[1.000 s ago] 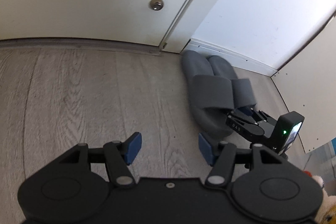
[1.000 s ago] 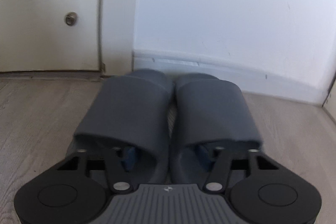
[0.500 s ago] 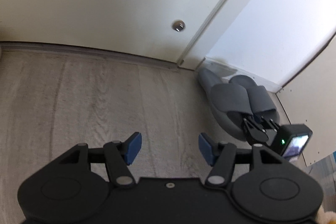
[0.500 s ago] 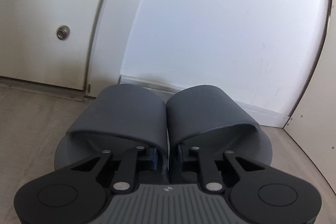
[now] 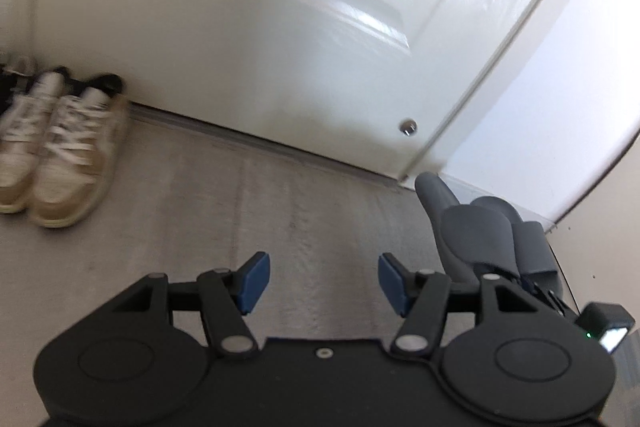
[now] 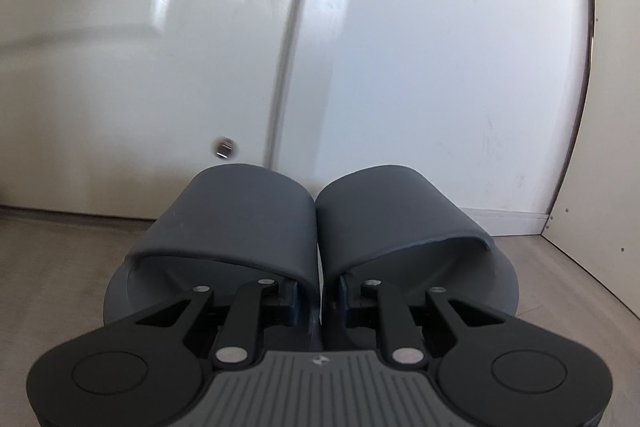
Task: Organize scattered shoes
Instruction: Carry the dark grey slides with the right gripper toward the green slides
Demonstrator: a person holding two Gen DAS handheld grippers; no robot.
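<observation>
right claw [image 6: 319, 301] pinches both gray slippers [image 6: 256, 223] together, lifted | left claw [image 5: 320, 283] open, empty | slippers could slip out, thin pinch

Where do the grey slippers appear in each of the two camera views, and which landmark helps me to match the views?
Left wrist view: the grey slippers are at the lower right, tilted off the floor, held by the right gripper.
Right wrist view: they fill the lower centre, side by side, the fingers clamping their inner walls together.
Shared landmark: the small metal knob low on the white door.
</observation>
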